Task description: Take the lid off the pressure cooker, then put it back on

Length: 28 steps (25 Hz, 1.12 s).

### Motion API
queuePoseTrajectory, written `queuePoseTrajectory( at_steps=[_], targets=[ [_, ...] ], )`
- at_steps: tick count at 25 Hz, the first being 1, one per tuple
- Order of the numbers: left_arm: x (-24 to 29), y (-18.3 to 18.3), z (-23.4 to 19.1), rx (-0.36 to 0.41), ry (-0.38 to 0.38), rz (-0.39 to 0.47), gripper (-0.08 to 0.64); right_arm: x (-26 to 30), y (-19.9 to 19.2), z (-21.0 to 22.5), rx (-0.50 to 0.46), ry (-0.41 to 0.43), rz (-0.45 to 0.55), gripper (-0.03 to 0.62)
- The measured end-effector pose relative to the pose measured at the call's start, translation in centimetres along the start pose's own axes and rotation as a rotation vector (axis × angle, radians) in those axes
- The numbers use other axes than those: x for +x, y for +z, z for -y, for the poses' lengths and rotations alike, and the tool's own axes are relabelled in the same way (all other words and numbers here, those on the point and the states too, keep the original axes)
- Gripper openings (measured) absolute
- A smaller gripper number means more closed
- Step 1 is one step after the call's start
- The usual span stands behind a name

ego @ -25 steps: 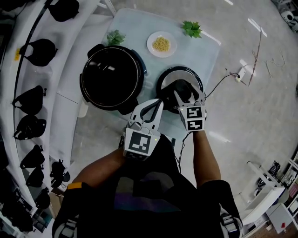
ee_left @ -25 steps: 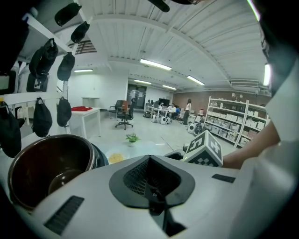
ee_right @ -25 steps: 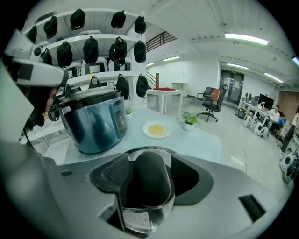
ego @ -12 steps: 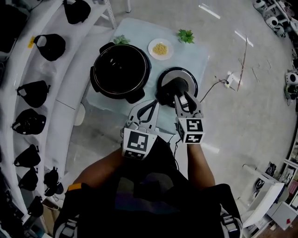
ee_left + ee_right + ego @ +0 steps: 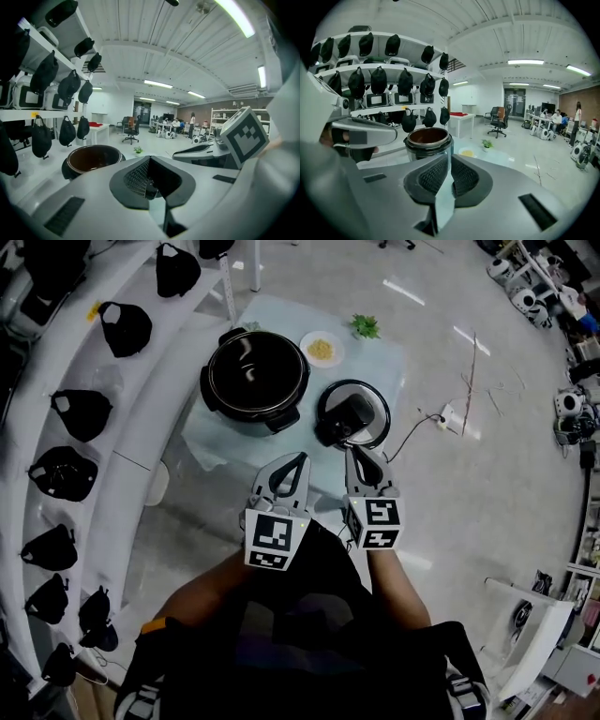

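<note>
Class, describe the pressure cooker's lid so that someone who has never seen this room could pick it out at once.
Start at the small table draped in pale blue cloth, beside the curved white shelves. Right of the open pressure cooker on it lies the lid: a flat disc with a shiny silver rim and black handle, unlike that deep pot or the white plate.
</note>
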<state>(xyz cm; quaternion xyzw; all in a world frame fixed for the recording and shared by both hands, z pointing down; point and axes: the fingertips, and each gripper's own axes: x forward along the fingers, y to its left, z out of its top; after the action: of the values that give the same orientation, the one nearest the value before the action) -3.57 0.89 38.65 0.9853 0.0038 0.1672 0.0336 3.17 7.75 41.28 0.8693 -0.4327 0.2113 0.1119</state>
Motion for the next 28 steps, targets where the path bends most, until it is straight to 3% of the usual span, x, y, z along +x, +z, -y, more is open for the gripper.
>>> queuePoseTrajectory(
  at_steps=[15, 28],
  targets=[
    [-7.2, 1.1, 1.5, 0.004, 0.036, 0.094, 0.006, -7.2, 1.7, -5.9, -0.022, 0.061, 0.065, 0.035],
    [-6.4, 1.9, 5.3, 0.034, 0.042, 0.107, 0.006, -10.4, 1.3, -3.3, -0.011, 0.074, 0.088, 0.035]
  ],
)
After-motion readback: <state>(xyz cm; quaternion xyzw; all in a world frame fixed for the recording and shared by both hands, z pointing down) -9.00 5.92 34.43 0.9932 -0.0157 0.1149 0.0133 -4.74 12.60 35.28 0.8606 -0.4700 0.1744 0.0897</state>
